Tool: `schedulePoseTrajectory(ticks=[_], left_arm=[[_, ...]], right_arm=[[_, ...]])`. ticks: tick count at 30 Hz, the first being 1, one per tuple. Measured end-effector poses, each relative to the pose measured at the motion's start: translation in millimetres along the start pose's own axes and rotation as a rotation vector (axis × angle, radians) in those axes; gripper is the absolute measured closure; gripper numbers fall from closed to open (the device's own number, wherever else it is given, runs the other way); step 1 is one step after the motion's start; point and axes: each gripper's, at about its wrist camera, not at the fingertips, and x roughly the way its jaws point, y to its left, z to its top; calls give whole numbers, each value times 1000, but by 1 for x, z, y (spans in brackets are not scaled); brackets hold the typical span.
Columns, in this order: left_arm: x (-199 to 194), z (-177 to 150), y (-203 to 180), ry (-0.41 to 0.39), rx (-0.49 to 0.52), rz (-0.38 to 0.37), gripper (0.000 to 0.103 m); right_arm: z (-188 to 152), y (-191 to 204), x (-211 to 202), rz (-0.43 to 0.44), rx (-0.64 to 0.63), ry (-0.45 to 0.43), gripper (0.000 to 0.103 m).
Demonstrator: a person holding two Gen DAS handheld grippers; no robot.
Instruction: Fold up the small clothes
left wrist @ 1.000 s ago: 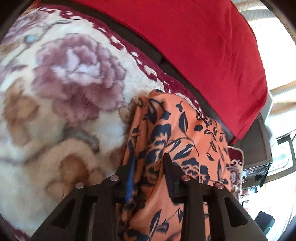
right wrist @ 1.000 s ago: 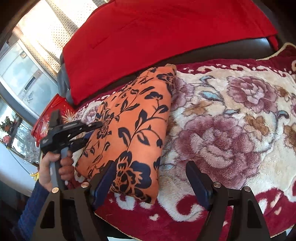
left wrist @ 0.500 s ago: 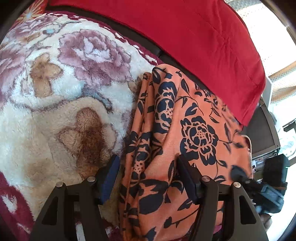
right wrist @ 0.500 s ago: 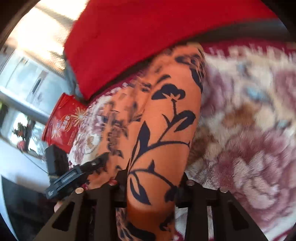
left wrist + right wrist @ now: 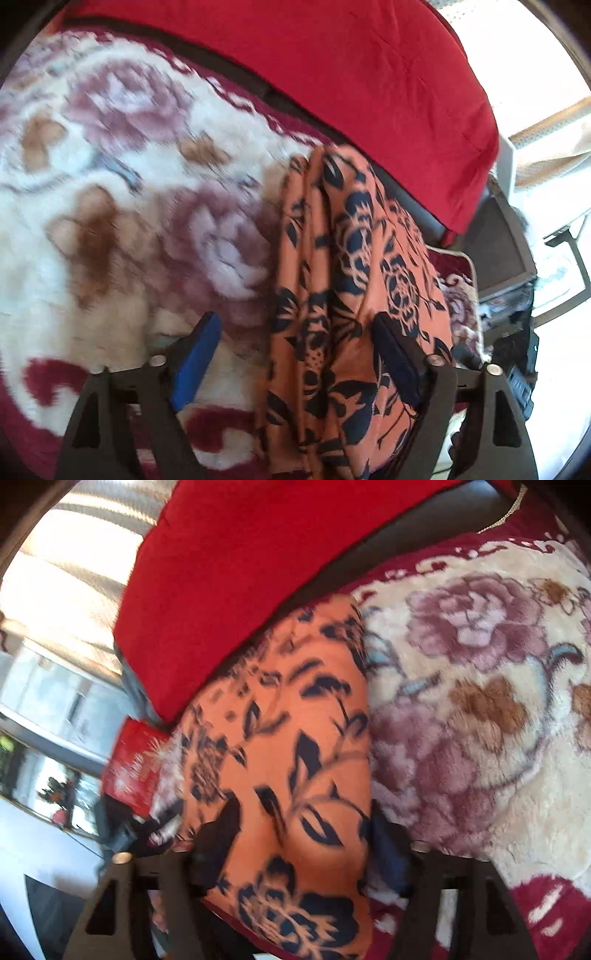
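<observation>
We see the folded orange garment with a navy flower print (image 5: 354, 295) lying on the plush floral blanket (image 5: 122, 229), its far end close under the edge of the red cushion (image 5: 332, 62) that rises behind it. In the left wrist view the garment's stacked layered edges face the blanket's open side; in the right wrist view its top (image 5: 295, 738) is a smooth, slightly domed surface.

Our left gripper (image 5: 295, 354) stands over the near end of the garment, its jaws opening and already spread wide. The blue-padded finger (image 5: 195, 362) hovers over bare blanket, clear of the cloth. The other finger (image 5: 395, 354) lies against the top of the orange fabric; we cannot tell whether it presses on it. The cloth lies between the fingers, but they do not pinch it.

Our right gripper (image 5: 299, 845) straddles the garment's near end from the other side, its jaws opening too. The cloth fills nearly the whole gap. Both pads sit right at the fabric's sides, and the blur keeps us from saying whether they touch it.

Past the blanket's edge, the right wrist view shows a red printed box (image 5: 135, 768) and bright window panes (image 5: 55, 701) beyond it.
</observation>
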Motion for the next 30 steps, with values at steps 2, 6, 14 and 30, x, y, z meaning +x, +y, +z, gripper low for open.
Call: schedulePoseTrajectory(ticks=[2,6,14,30], left_arm=[[11,-6,4,27,-12,27,11],[18,-7,-2,49,-11,-69,66],[21,-10,-67,-7,143,-58,75],[-46,-46,-63,-87,119,-31,30]], right_arm=[[9,1,6,0,-10,-10,22],[20,16,37,-49,-96,94,57],[31,48,-35,-173,-236,-114,67],[-14,-2,-79,-153,-58,-241,27]])
